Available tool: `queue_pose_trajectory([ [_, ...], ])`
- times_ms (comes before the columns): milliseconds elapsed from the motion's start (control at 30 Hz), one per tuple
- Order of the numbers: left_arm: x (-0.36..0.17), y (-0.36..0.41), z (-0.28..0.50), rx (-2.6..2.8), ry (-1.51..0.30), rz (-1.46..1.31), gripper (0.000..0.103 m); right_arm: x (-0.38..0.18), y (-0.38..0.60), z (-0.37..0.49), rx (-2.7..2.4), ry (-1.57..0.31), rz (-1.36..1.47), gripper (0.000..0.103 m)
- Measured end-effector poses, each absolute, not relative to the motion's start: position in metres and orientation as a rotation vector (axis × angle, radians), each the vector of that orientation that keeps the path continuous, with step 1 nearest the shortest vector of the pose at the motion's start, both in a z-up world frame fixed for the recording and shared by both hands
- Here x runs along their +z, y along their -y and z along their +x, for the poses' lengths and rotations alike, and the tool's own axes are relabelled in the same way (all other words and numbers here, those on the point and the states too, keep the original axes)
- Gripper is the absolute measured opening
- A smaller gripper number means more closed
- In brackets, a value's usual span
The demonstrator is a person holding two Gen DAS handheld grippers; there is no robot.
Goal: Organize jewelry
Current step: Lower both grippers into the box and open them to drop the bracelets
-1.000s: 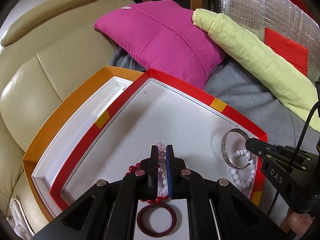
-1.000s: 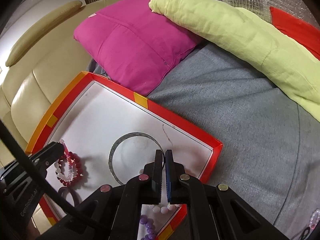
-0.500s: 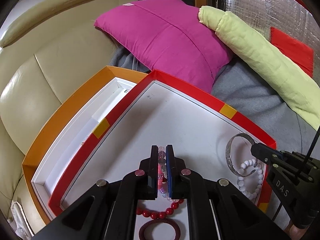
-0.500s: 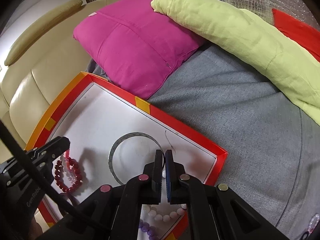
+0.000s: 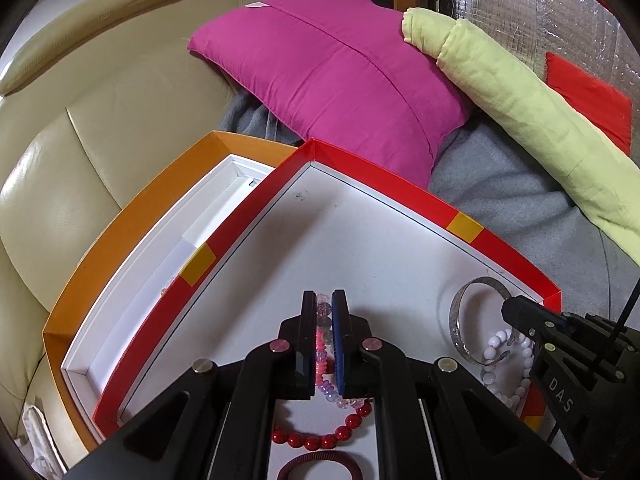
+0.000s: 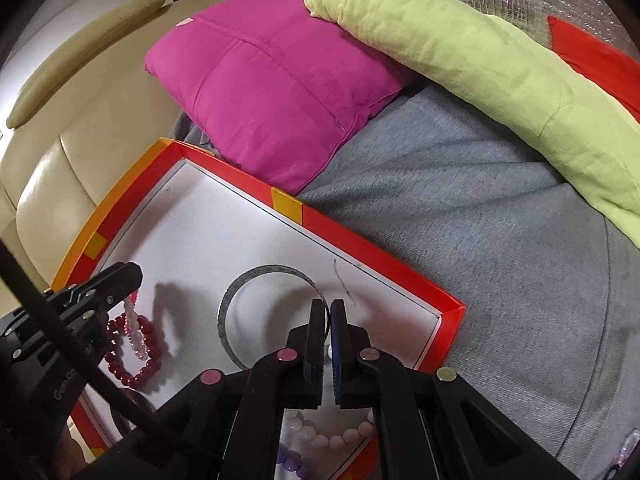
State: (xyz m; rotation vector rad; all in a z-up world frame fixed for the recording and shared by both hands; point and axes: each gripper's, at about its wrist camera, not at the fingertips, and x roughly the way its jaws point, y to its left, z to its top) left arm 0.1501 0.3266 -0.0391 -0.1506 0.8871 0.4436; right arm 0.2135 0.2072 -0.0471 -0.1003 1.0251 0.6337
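Observation:
My left gripper (image 5: 324, 300) is shut on a pale pink and clear bead bracelet (image 5: 323, 322), which hangs over the white floor of the red-rimmed tray (image 5: 384, 188). A red bead bracelet (image 5: 320, 438) and a dark maroon band (image 5: 320, 466) lie below the fingers. My right gripper (image 6: 327, 308) is shut on the rim of the silver bangle (image 6: 240, 288), which runs into the narrow gap at its tips. In the left wrist view the right gripper (image 5: 510, 308) touches the bangle (image 5: 456, 320) beside a white bead bracelet (image 5: 500, 360). Pale pink beads (image 6: 320, 436) and purple beads (image 6: 292, 460) lie under the right fingers.
An orange box (image 5: 120, 240) with a white inside sits against the tray's left side on the cream sofa (image 5: 100, 120). A magenta cushion (image 6: 272, 80) and a yellow-green roll (image 6: 480, 52) lie behind on a grey blanket (image 6: 500, 240). A further bead string (image 6: 628, 448) rests at the blanket's right edge.
In the left wrist view the red bead bracelet has slipped from around the fingers to below them. The pale bracelet stays gripped. The right gripper and bangle hardly moved.

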Motion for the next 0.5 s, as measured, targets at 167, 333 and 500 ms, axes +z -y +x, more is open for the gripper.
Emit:
queue_pose_trajectory([
  [167, -0.0385, -0.3285, 0.1532, 0.448, -0.886, -0.153, 0.008, -0.0475, -0.2081, 0.2129, 0.635, -1.024, -0.101, 0.004],
  [333, -0.0388, -0.332, 0.1559, 0.451, -0.881, -0.158, 0.008, -0.0475, -0.2093, 0.2145, 0.636, -1.024, -0.102, 0.004],
  [500, -0.0393, -0.3337, 0.1562, 0.455, -0.884, -0.162, 0.008, -0.0488, -0.2116, 0.215, 0.637, -1.031, -0.109, 0.004],
])
